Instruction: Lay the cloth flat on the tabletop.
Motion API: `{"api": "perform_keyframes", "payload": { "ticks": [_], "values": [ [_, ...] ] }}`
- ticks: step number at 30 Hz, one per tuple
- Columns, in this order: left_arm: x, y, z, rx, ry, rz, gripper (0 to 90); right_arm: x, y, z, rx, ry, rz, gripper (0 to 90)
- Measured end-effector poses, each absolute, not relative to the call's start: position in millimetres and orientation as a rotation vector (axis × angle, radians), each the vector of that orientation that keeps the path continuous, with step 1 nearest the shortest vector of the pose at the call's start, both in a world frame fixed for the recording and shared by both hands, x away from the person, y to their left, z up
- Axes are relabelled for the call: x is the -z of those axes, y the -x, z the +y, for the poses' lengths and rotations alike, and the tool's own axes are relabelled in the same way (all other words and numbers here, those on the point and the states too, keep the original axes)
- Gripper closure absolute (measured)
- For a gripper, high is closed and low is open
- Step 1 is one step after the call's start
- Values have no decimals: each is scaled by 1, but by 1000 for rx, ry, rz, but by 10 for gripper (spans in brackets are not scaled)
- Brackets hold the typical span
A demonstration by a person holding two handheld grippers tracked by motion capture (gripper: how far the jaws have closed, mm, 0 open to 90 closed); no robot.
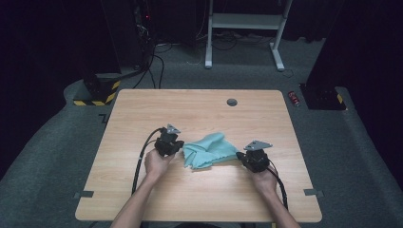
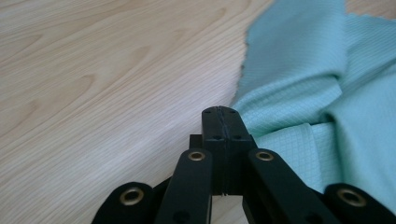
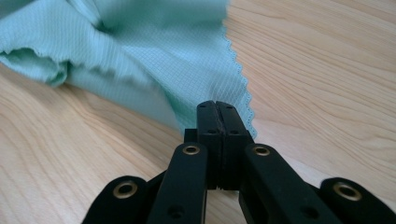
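A crumpled mint-green cloth lies in the middle of the wooden table. My left gripper sits at the cloth's left edge and my right gripper at its right corner. In the left gripper view the jaws of the left gripper are pressed together, with the cloth gathered into folds that run to their tip. In the right gripper view the right gripper is shut on the zigzag-edged corner of the cloth.
A round grey grommet sits near the table's far edge. Beyond the table, on the carpet, lie a red can, a white desk frame and a yellow-black striped base. Cables trail back from both grippers.
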State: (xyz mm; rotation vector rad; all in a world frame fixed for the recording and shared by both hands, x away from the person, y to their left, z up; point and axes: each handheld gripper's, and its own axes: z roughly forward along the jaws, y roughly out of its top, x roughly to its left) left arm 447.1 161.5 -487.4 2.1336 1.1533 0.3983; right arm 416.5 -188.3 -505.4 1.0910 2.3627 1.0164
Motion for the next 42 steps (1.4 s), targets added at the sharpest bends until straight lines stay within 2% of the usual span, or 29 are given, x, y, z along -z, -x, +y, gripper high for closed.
{"api": "perform_keyframes", "payload": {
  "ticks": [8, 10, 11, 12, 13, 14, 18, 22, 24, 25, 27, 34, 38, 42],
  "values": [
    [492, -435, 181, -393, -2148, 1196, 900, 506, -420, -195, -1004, -1115, 2349, 889],
    [491, -434, 178, -401, -2143, 1188, 882, 507, -420, -193, -1013, -1119, 2350, 840],
    [489, -433, 174, -389, -2135, 1164, 782, 506, -419, -193, -1053, -1130, 2345, 742],
    [489, -433, 174, -389, -2135, 1164, 740, 506, -419, -193, -1053, -1130, 2345, 742],
    [487, -432, 171, -376, -2116, 1138, 740, 505, -418, -193, -1071, -1140, 2342, 721],
    [485, -430, 166, -365, -2099, 1105, 623, 504, -416, -192, -1087, -1143, 2344, 686],
    [487, -431, 159, -379, -2126, 1089, 589, 504, -417, -192, -1055, -1144, 2341, 670],
    [497, -437, 154, -338, -2163, 1105, 635, 510, -418, -193, -1031, -1157, 2349, 723],
    [502, -439, 153, -310, -2185, 1112, 712, 513, -416, -190, -999, -1131, 2366, 825],
    [505, -440, 152, -308, -2219, 1105, 838, 514, -416, -189, -985, -1110, 2376, 888],
    [506, -440, 151, -297, -2231, 1112, 889, 513, -417, -187, -978, -1101, 2384, 892],
    [499, -429, 153, -310, -2298, 1068, 899, 498, -427, -184, -963, -1065, 2351, 893],
    [496, -420, 162, -244, -2190, 1083, 900, 489, -440, -181, -970, -1076, 2315, 891],
    [497, -410, 164, -264, -2189, 1072, 898, 494, -456, -176, -937, -1079, 2330, 862]
  ]
}}
